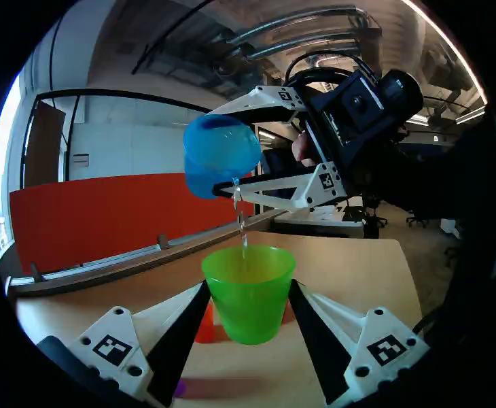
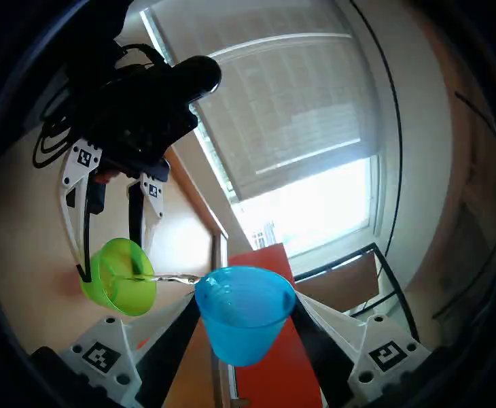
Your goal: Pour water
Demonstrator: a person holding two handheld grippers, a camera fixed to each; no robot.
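Right tongs [image 2: 246, 299] clamp the tilted blue cup [image 2: 244, 319] above the green cup [image 1: 249, 302], gripped by left tongs [image 1: 248, 289] on the counter [image 1: 357, 265]. Water [image 1: 240, 217] streams in. Advise a gentle tilt, with the stream centred.

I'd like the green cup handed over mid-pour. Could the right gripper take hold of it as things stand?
Probably not. The right gripper is shut on the tilted blue cup, pouring, and the left gripper clamps the green cup on both sides.

Left gripper [image 1: 248, 291] sits level, clamping the green cup [image 1: 249, 309]; right gripper [image 2: 245, 304] tilts, clamping the blue cup [image 2: 243, 330].
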